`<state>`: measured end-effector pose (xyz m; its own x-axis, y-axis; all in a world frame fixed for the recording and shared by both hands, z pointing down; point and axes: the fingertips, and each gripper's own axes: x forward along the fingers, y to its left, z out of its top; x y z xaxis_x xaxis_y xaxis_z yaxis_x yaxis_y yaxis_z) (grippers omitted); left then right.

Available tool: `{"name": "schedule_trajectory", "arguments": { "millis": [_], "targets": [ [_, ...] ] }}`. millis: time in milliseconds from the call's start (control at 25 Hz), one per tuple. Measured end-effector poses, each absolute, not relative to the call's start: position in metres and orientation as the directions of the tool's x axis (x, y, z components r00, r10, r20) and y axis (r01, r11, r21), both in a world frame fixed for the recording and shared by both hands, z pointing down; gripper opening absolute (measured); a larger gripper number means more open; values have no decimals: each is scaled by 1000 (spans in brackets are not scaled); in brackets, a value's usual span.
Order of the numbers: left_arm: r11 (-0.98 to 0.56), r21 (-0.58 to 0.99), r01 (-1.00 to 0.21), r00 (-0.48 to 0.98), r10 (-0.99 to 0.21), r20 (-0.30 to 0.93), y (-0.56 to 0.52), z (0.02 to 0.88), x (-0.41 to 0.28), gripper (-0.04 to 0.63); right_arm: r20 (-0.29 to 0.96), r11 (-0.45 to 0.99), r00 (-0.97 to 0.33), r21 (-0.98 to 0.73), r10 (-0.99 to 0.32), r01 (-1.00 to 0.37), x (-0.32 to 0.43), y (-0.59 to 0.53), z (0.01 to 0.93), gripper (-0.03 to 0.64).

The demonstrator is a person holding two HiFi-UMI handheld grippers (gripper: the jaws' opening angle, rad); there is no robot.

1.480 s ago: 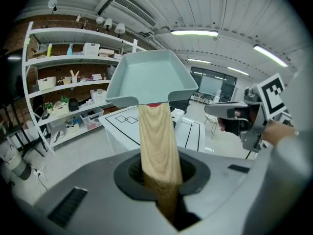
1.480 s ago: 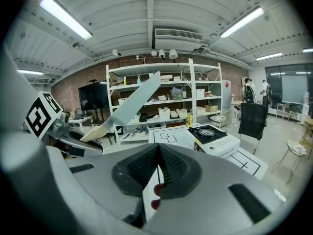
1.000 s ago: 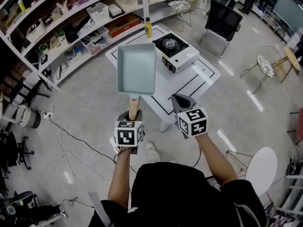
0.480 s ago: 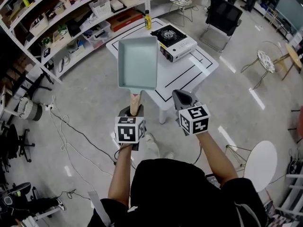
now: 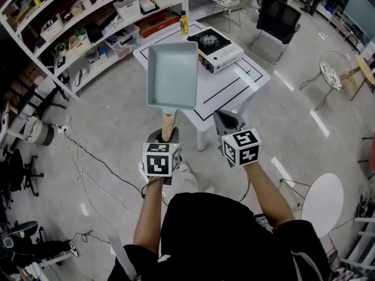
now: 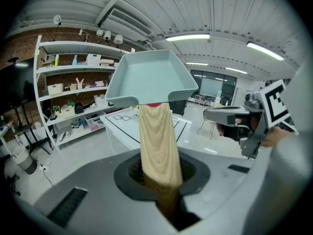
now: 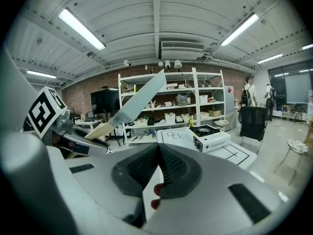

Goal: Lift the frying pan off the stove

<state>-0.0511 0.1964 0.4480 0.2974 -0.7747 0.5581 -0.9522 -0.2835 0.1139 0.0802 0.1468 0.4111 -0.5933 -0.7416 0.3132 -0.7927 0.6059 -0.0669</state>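
Note:
A pale teal rectangular frying pan (image 5: 173,75) hangs in the air, well above the white table (image 5: 234,85) and apart from the portable gas stove (image 5: 215,48). My left gripper (image 5: 167,138) is shut on the pan's wooden handle (image 5: 168,125). In the left gripper view the handle (image 6: 157,141) runs up out of the closed jaws to the pan (image 6: 149,80). My right gripper (image 5: 225,120) is level with the left one, shut with nothing in it. The right gripper view shows the pan (image 7: 139,99) edge-on at the left and the stove (image 7: 210,137) on the table ahead.
A yellow bottle (image 5: 184,23) stands at the table's far corner. Shelves (image 5: 88,22) full of bins run along the left. A black chair (image 5: 278,19) stands behind the table and cables (image 5: 88,163) lie on the floor. People stand at the back right (image 7: 249,94).
The pan and both grippers sit slightly higher in the head view and the table has slid a little farther off. The left grip on the handle is unchanged.

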Motion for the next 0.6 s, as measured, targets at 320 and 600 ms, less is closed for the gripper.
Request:
{"name": "schedule_trajectory", "arguments": {
  "millis": [320,600],
  "targets": [
    [-283,104,-954,291,-772,565,203,450,-47,55,323,593,-579,-62,-749,-803,88,152,415,2],
    [-290,109,-951,300,-771,562,204,450,-46,55,326,589,-573,-58,-752,-806,89,154,413,2]
  ]
}}
